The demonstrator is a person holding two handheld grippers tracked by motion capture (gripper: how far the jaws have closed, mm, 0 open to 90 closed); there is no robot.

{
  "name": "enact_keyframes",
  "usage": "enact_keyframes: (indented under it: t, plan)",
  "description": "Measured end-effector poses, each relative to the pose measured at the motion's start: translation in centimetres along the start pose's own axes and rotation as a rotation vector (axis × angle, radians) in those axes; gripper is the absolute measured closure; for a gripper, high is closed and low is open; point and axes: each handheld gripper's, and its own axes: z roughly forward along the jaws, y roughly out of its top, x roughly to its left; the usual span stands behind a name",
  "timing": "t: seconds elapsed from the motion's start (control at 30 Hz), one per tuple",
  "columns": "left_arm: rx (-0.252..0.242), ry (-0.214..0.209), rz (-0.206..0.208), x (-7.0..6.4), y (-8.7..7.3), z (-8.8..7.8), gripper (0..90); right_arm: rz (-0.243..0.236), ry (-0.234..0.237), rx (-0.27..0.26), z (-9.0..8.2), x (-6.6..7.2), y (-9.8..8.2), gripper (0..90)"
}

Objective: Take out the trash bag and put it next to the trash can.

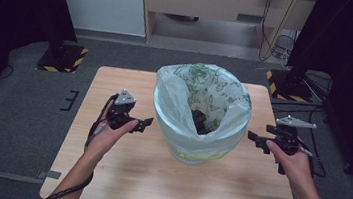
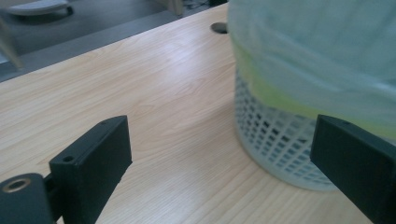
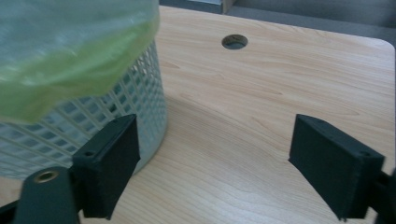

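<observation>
Wooden table seen from above w/ a white mesh bin at centre, lined w/ a pale green bag; dark item inside. Left gripper & right gripper flank the bin, both released, jaws wide, nothing btwn them. Risk: the thin bag could tear or slip off the rim if pinched unevenly; a one-sided pull could tip the light bin.

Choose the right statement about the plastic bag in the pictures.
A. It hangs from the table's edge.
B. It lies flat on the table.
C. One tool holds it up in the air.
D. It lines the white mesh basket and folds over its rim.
D: the bag sits inside the mesh basket and drapes over its rim, with both tools apart from it.
</observation>
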Motion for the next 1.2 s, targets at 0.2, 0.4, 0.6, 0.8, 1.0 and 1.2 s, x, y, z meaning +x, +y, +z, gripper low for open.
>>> enact_keyframes:
  t: [0.2, 0.4, 0.6, 0.8, 1.0, 1.2]
  plan:
    - [-0.019, -0.07, 0.058, 0.2, 0.6, -1.2, 5.5, 0.009, 0.052, -0.007, -0.9, 0.0, 0.6, 25.8]
    - [-0.033, -0.124, 0.11, 0.0, 1.5, -2.4, 5.5, 0.004, 0.084, -0.013, -1.9, -0.1, 1.0, 31.5]
    - [-0.061, -0.125, 0.105, 0.1, 2.4, -4.2, 5.5, 0.025, 0.102, -0.037, -3.5, 0.3, 2.0, 35.6]
    - [-0.084, -0.123, 0.104, 0.0, 3.6, -5.6, 5.3, 0.059, 0.141, -0.059, -5.1, 1.0, 3.7, 38.1]
    - [-0.102, -0.118, 0.113, -0.2, 5.3, -6.5, 4.7, 0.055, 0.161, -0.07, -6.2, 2.2, 5.9, 35.4]
    - [-0.137, -0.129, 0.086, 0.0, 6.4, -6.8, 4.6, 0.057, 0.168, -0.075, -6.6, 3.2, 7.6, 32.9]
